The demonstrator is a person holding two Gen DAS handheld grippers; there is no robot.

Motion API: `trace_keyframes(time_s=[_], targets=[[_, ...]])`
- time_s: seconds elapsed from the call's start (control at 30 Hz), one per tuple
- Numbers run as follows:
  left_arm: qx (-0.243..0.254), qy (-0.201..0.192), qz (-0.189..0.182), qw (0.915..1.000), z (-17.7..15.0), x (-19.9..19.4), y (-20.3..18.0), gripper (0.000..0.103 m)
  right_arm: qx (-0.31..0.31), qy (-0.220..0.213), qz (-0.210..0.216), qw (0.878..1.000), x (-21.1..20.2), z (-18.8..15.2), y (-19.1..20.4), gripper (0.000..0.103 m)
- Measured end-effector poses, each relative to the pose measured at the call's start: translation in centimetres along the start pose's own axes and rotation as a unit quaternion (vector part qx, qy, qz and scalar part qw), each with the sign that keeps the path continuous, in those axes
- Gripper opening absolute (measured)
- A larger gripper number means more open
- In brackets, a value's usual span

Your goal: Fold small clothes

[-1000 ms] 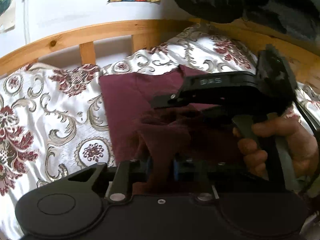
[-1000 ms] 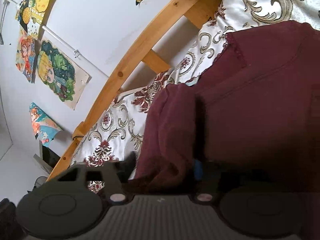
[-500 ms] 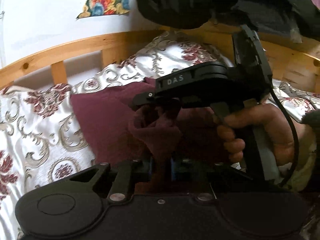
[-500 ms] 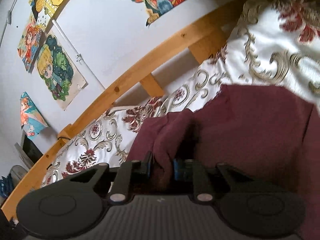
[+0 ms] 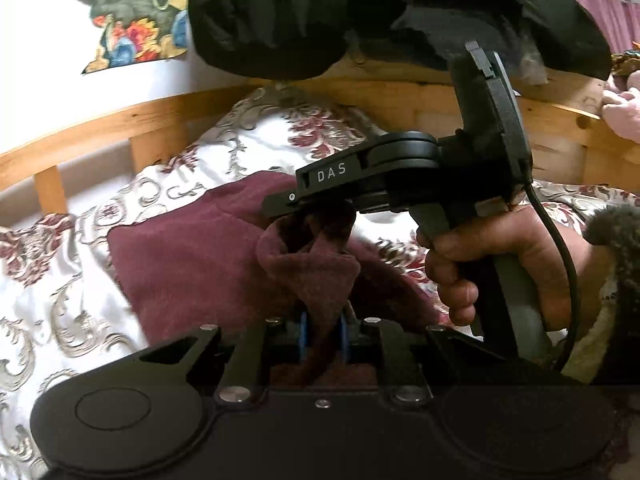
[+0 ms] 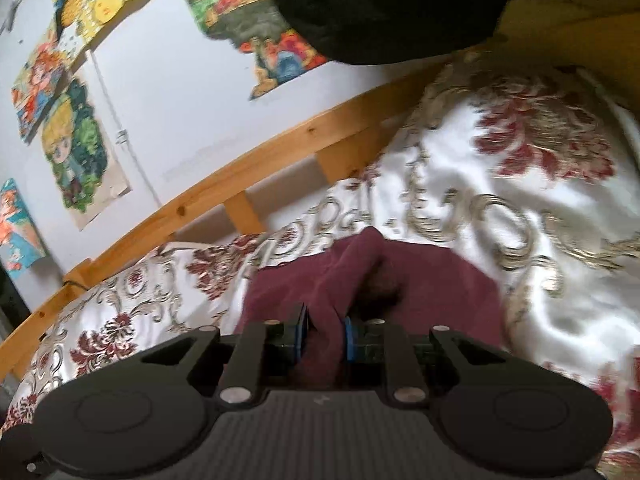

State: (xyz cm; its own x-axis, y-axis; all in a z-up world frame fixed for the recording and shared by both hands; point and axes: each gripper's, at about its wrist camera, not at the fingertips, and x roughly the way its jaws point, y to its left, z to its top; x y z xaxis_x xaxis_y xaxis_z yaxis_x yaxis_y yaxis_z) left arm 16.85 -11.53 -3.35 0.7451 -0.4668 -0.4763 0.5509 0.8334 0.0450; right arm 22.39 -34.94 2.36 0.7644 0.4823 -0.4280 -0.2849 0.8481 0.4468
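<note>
Your right gripper (image 5: 308, 216) is matte black, stamped "DAS", with a silver screw and a trailing black cable (image 5: 560, 264). Your left gripper (image 5: 323, 338) shows blue pads. Your cuff (image 5: 616, 232) is fur-trimmed.

Your inventory, colours only: maroon garment (image 5: 192, 264), plain; bedspread (image 6: 552, 216) white satin with dark red florals and gold-grey scrolls; honey-toned wooden rail (image 6: 200, 208); both grippers black with 2 blue pads (image 6: 347, 338) each; posters (image 6: 76, 152) multicoloured.
</note>
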Motion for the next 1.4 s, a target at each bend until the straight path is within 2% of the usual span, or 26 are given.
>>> trace_keyframes(time_s=[0.4,0.67,0.77,0.9,1.3,1.4], targets=[[0.02,0.003,-0.028,0.9994,0.2,1.3,-1.8,0.016,0.012,0.003,-0.047,0.999,-2.3,-0.3,-1.7,0.02],[0.008,0.019,-0.03,0.9993,-0.5,1.8,-2.1,0.02,0.021,0.02,-0.07,0.997,-2.4,-0.9,-2.5,0.019],[-0.007,0.021,-0.033,0.9992,-0.6,1.9,-1.9,0.021,0.025,0.021,-0.083,0.996,-2.5,-1.0,-2.8,0.015],[-0.021,0.021,-0.037,0.9989,-0.8,1.8,-1.6,0.021,0.035,0.023,-0.084,0.996,-2.6,-1.1,-3.1,0.012],[-0.016,0.027,-0.041,0.9987,-0.9,2.2,-1.8,0.021,0.038,0.023,-0.097,0.994,-3.0,-1.3,-3.3,0.01],[-0.019,0.027,-0.043,0.9985,-0.9,2.1,-1.8,0.025,0.043,0.026,-0.099,0.994,-2.9,-1.4,-3.5,0.011]])
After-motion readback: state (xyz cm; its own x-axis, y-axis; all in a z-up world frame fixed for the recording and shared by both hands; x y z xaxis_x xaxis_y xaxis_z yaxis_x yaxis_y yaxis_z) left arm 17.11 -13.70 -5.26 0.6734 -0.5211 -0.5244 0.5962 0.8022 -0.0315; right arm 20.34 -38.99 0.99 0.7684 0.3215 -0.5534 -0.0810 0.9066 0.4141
